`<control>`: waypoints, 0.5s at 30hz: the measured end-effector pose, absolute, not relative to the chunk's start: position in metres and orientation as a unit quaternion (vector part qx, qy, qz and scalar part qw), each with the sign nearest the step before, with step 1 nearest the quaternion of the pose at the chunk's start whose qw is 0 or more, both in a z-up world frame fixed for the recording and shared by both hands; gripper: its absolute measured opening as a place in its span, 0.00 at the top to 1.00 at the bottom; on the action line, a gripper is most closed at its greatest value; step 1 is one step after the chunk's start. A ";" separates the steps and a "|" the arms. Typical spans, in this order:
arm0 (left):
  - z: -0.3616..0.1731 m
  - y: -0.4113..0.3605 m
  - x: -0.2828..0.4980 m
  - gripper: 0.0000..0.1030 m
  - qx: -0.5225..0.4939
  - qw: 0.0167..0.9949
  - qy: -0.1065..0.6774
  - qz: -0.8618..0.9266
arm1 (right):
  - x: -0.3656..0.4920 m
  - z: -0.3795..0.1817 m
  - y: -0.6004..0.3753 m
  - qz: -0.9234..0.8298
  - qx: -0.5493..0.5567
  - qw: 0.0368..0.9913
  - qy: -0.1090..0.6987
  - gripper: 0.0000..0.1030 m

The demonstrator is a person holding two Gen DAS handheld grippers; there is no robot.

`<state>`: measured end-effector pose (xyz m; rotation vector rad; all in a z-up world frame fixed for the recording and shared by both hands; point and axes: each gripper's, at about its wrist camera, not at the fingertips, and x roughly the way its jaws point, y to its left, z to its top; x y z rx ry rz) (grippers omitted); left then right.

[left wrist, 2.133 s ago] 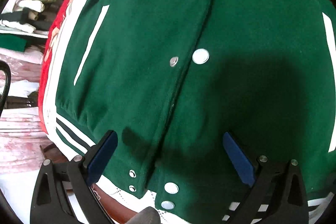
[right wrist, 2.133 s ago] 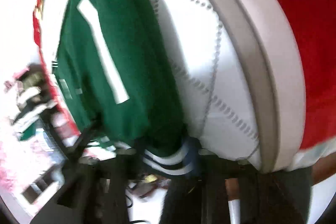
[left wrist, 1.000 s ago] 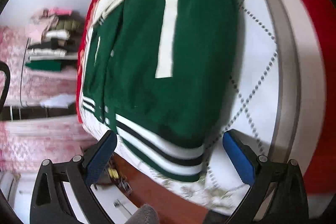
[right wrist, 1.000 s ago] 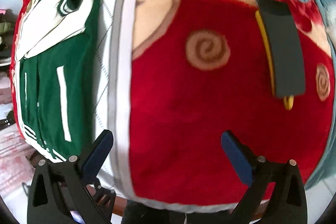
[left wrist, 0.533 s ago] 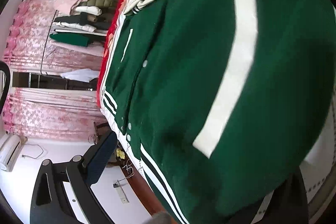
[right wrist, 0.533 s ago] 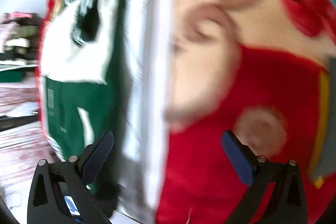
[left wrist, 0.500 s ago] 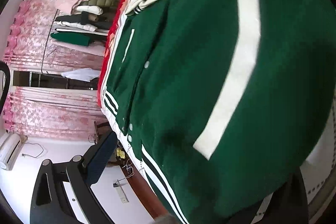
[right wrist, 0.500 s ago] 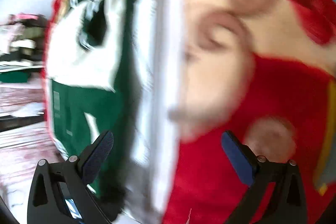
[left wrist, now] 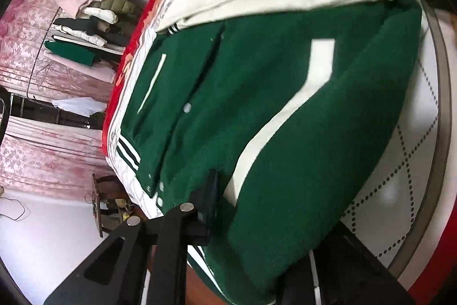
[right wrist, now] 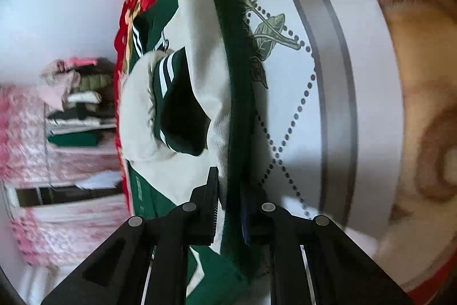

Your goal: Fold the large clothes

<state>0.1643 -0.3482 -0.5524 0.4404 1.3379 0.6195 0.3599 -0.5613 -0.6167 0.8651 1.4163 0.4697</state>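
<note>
A green varsity jacket (left wrist: 257, 105) with cream sleeves and striped cuffs lies on a bed. My left gripper (left wrist: 245, 207) is shut on the jacket's near edge by the striped hem; its right finger is hidden under the green cloth. In the right wrist view the jacket (right wrist: 200, 105) hangs lifted edge-on, with a cream sleeve and striped cuff (right wrist: 168, 76) folded over it. My right gripper (right wrist: 230, 196) is shut on the jacket's cream and green edge.
The bed has a white dotted sheet (left wrist: 400, 176) with a grey band and a red patterned blanket (right wrist: 422, 76). A rack of folded clothes (left wrist: 85, 19) and pink curtains (left wrist: 42, 156) stand at the left, beside the bed's edge.
Both grippers were open half a second ago. Now each has closed on an edge of the jacket, and the right one holds its side raised off the sheet.
</note>
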 end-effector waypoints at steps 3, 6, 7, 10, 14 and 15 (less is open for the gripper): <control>-0.537 -0.340 0.167 0.91 0.193 0.730 0.598 0.269 | 0.355 -0.599 -0.557 0.207 0.388 0.660 0.609 0.92; -0.516 -0.324 0.168 0.93 0.176 0.745 0.589 0.257 | 0.355 -0.555 -0.544 0.217 0.387 0.678 0.586 0.92; -0.505 -0.314 0.168 0.94 0.165 0.753 0.585 0.251 | 0.358 -0.539 -0.538 0.221 0.384 0.683 0.581 0.92; -0.477 -0.285 0.172 0.94 0.133 0.771 0.577 0.233 | 0.367 -0.495 -0.512 0.231 0.368 0.698 0.568 0.93; -0.444 -0.225 0.184 0.94 0.070 0.789 0.575 0.204 | 0.385 -0.438 -0.456 0.232 0.334 0.720 0.562 0.93; -0.435 -0.203 0.189 0.94 0.051 0.793 0.576 0.193 | 0.389 -0.429 -0.442 0.230 0.328 0.724 0.561 0.93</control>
